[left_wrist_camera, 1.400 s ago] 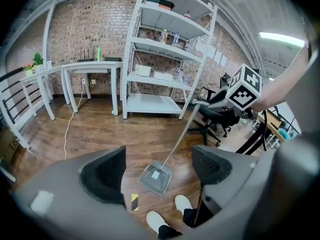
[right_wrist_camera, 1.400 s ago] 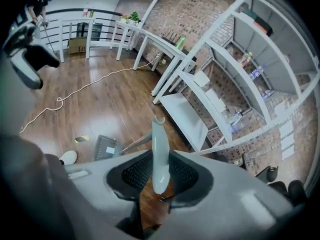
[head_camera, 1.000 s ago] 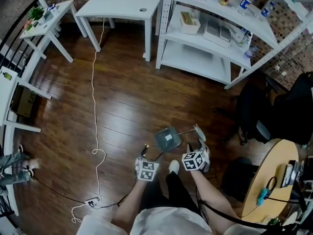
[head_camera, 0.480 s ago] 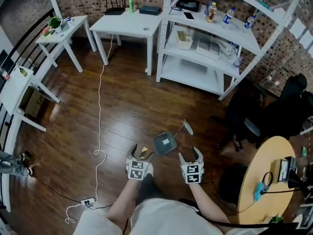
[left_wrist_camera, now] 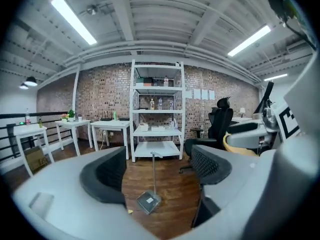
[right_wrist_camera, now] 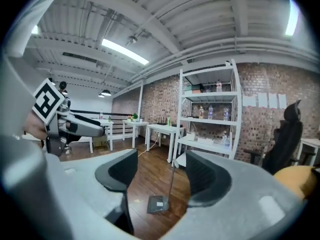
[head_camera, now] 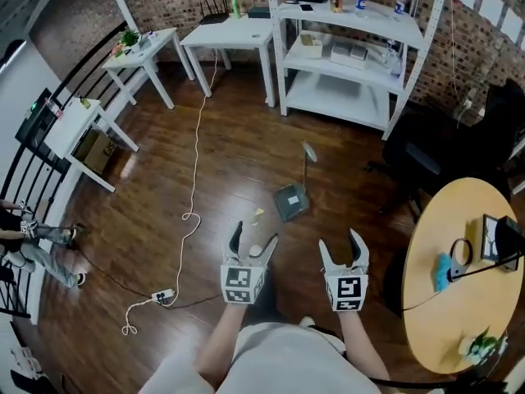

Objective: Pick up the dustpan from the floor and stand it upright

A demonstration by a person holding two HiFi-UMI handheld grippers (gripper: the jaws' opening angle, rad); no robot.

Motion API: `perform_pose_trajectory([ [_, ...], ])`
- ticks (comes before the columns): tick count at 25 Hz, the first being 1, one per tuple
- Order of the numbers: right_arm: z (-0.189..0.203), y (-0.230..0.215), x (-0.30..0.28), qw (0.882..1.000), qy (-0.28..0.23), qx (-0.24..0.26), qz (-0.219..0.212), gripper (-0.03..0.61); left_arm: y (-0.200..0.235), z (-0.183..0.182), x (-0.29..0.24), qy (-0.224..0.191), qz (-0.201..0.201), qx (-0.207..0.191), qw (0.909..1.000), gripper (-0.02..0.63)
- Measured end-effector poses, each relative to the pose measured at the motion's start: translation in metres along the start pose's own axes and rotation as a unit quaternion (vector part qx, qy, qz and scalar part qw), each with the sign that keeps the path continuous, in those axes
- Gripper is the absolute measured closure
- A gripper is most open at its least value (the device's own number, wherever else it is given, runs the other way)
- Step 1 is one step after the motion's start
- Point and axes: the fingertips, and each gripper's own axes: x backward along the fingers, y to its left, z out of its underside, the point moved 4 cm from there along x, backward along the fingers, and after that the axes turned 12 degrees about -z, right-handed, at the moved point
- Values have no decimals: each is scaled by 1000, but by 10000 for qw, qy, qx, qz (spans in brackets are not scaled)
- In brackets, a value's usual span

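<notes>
The grey dustpan stands on the wooden floor with its thin handle pointing up, and nothing touches it. Both grippers hang well in front of it and apart from it. My left gripper is open, its jaws closing a little with nothing between them. The right gripper is open and empty too. In the left gripper view the dustpan shows on the floor beyond the left gripper. The right gripper view has the dustpan beyond the right gripper.
A white cable runs across the floor to a power strip. White shelving and white tables line the back wall. A black office chair and a round wooden table stand at the right. A small scrap lies near the dustpan.
Both grippers have let go of the dustpan and pulled up and back from it. The dustpan now stands on its own with the handle upright. The head camera has risen.
</notes>
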Motion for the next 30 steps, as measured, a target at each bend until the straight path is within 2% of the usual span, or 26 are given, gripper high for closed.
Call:
perform_pose_trajectory([
  [1, 8, 7, 23, 9999, 80, -141, -6, 299, -10, -4, 26, -84, -88, -45, 9999, 182],
  [3, 18, 24, 61, 9988, 281, -378, -89, 299, -20, -15, 75, -345, -401, -261, 9983, 244],
  [5, 10, 41, 86, 9988, 466, -46, -169, 299, -27, -27, 106, -529, -583, -314, 9964, 241],
  [8, -17, 55, 109, 9984, 292, 392, -274, 301, -42, -35, 125, -620, -475, -270, 9966, 238],
  [15, -39, 53, 144, 9994, -184, -264, -123, 305, -65, -38, 162, -738, -213, -337, 9965, 232],
  [19, -52, 58, 148, 9989, -367, -274, -58, 313, -52, -46, 182, -779, -289, -173, 9964, 232],
  [24, -74, 77, 143, 9986, -501, 132, -109, 313, -27, -55, 197, -993, -552, -237, 9932, 232],
  [30, -93, 89, 134, 9978, -604, 235, -124, 313, 1, -60, 201, -1026, -794, -159, 9914, 232],
])
